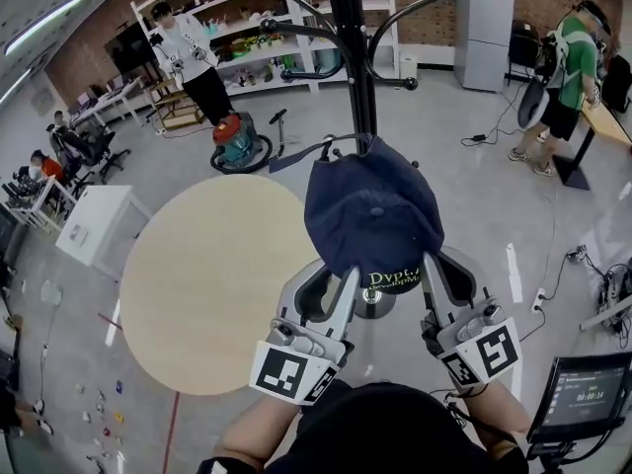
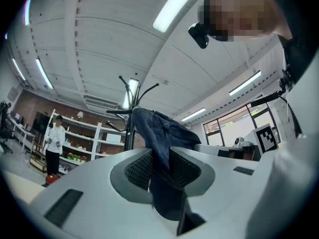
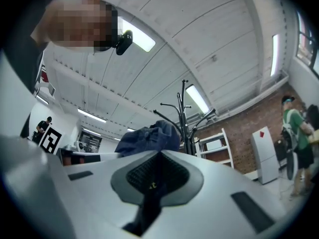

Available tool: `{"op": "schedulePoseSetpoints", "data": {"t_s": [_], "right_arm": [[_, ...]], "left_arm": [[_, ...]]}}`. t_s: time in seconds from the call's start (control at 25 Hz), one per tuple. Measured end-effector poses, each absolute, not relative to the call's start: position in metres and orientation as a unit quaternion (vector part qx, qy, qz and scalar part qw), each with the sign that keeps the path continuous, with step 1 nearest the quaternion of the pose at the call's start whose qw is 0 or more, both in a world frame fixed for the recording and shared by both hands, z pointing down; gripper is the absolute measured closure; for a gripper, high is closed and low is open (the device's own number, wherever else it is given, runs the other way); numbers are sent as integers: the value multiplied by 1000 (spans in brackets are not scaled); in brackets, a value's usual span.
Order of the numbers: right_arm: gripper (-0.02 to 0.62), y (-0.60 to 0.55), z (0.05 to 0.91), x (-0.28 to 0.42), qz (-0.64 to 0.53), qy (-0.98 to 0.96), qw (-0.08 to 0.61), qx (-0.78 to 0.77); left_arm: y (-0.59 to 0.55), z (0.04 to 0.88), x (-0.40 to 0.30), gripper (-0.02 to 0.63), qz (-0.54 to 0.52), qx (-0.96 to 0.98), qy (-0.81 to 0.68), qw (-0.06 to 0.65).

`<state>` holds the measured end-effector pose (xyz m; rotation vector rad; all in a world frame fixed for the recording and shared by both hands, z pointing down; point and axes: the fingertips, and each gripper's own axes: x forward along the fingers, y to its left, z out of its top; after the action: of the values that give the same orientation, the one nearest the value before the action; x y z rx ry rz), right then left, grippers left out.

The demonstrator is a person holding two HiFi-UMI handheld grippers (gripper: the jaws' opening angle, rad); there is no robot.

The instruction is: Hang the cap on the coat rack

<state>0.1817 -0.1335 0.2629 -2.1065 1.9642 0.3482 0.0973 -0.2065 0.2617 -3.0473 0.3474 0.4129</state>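
A dark navy cap point(image 1: 370, 210) with pale lettering on its brim is held up in front of the black coat rack point(image 1: 351, 38). Both grippers grip its lower edge. My left gripper point(image 1: 348, 276) is shut on the cap's left side; in the left gripper view the cap point(image 2: 160, 133) runs up from between the ribbed pads point(image 2: 139, 169). My right gripper point(image 1: 427, 265) is shut on the right side, and the cap point(image 3: 147, 136) bulges above its pads point(image 3: 154, 176). The rack's curved hooks point(image 1: 400, 13) stand above and behind the cap. The rack point(image 3: 185, 116) rises just beyond the cap.
A round beige table point(image 1: 212, 279) stands to the left of the rack's base point(image 1: 373, 304). A white box point(image 1: 99, 227), a red-green vacuum point(image 1: 237, 141) and shelving point(image 1: 257, 38) lie farther back. People stand at the back left point(image 1: 188, 52) and right point(image 1: 568, 77). A monitor point(image 1: 583, 393) sits at the lower right.
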Motion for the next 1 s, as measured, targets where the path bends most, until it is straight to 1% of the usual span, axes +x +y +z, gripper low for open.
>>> {"op": "schedulePoseSetpoints", "data": {"t_s": [0.12,0.32,0.4,0.56,1.0], "right_arm": [[580,-121,259,195,136,655,128,-732],[580,-109,247,190,160,625,135,-752],[580,-100,242,198,165,616,135,-759],[580,-93,238,221,164,604,140,-767],[580,-111,243,242,149,587,148,-782]], "left_arm": [[-198,255,113,503,147,-985,89,34],[-193,239,114,503,168,-984,49,39],[-185,236,123,503,167,-984,37,43],[-181,229,148,503,168,-984,25,46],[-201,231,172,505,156,-987,4,41]]}}
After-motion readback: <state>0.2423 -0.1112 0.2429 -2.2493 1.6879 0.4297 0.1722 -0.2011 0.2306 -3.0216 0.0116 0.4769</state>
